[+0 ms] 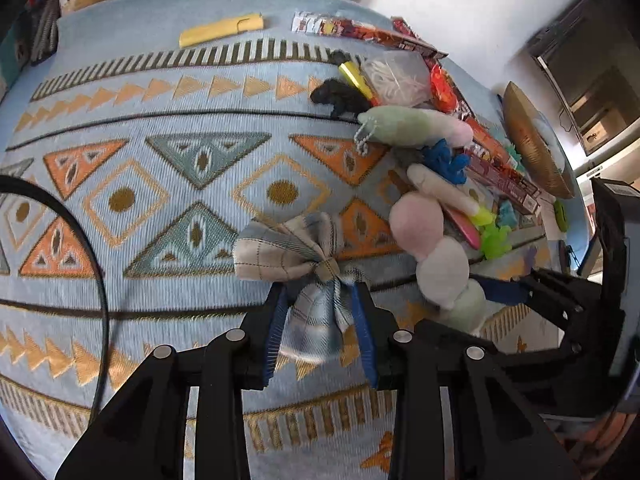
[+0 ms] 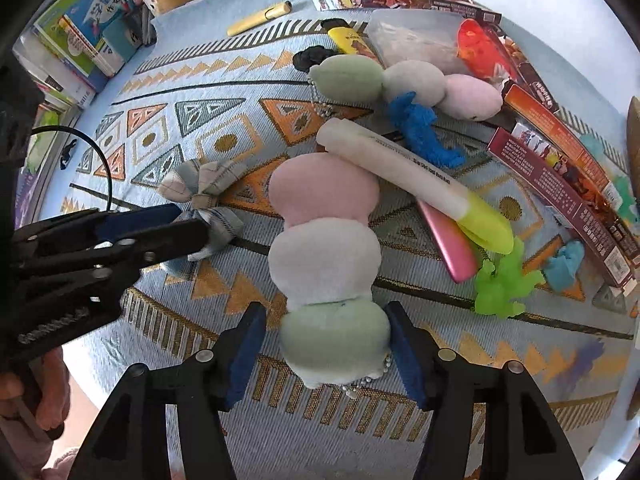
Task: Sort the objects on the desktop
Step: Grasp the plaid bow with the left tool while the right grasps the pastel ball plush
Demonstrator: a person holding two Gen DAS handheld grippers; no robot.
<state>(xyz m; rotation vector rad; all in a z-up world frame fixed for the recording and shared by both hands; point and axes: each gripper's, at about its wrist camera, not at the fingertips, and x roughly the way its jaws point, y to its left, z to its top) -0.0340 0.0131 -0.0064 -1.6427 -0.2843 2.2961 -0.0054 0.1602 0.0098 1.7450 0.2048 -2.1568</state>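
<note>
The left gripper (image 1: 322,328) has its jaws narrowly around the plaid bow (image 1: 296,256); the right gripper (image 2: 326,356) has its jaws half-open, straddling the plush dango (image 2: 326,240), not pressing. Soft fabric may slip loose, or the bead chain (image 2: 364,384) may snag.

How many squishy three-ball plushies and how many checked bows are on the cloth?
Three-ball plushies: 2 (near plushie, far plushie)
Checked bows: 1 (bow)
Total: 3

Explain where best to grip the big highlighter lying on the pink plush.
Probably mid-barrel on the highlighter, from above, fingers straddling its width. It lies slanted, one end propped on the plush, its long white body clear on both sides there.
</note>
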